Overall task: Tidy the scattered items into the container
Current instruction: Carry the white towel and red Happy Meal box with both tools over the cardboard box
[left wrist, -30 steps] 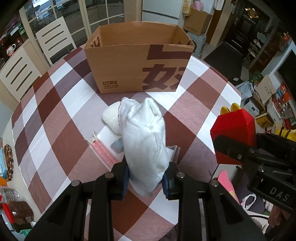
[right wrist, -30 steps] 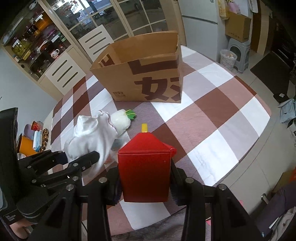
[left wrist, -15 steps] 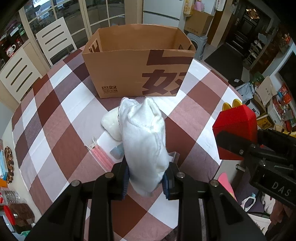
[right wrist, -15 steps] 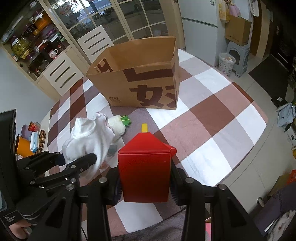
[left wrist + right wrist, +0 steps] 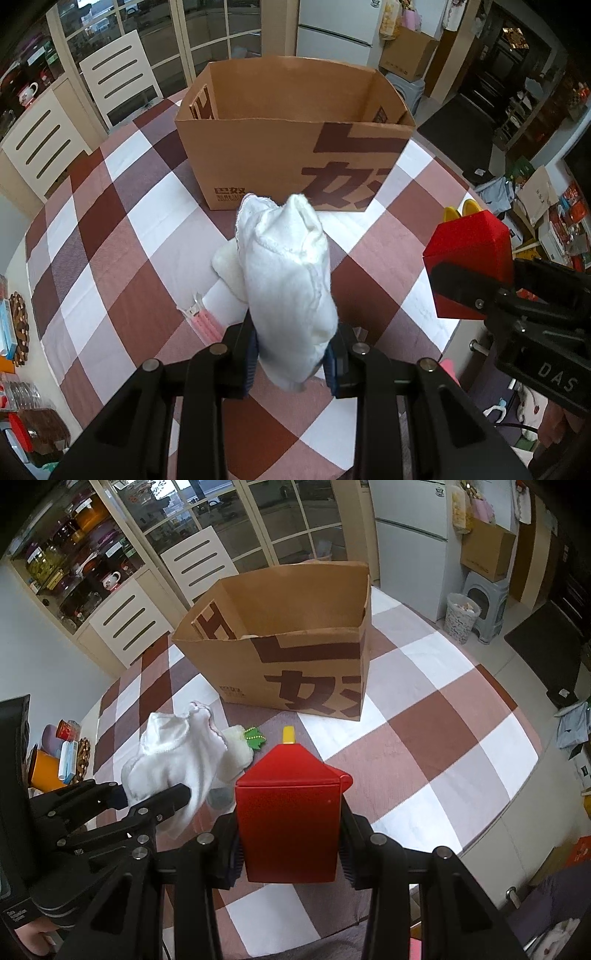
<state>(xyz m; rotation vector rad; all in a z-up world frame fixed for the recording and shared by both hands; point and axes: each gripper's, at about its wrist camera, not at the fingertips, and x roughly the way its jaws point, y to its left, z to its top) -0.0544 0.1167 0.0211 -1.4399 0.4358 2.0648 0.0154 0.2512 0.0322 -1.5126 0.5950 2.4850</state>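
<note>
The left claw [image 5: 291, 356] is closed narrowly around a white cloth [image 5: 288, 280], held above the checkered tabletop [image 5: 122, 258]. The right claw [image 5: 290, 843] grips a red box [image 5: 290, 814] between widely spaced fingers. The open cardboard box [image 5: 295, 147] stands ahead of both claws.

Two raised wrist views, side by side, toward cardboard box [image 5: 291, 136].

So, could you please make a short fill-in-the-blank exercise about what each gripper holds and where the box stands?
1. The left gripper is shut on a ____ cloth.
2. The right gripper holds a box-shaped toy coloured ____.
3. The cardboard box stands on the checked tablecloth with its top ____.

Missing words: white; red; open
</note>
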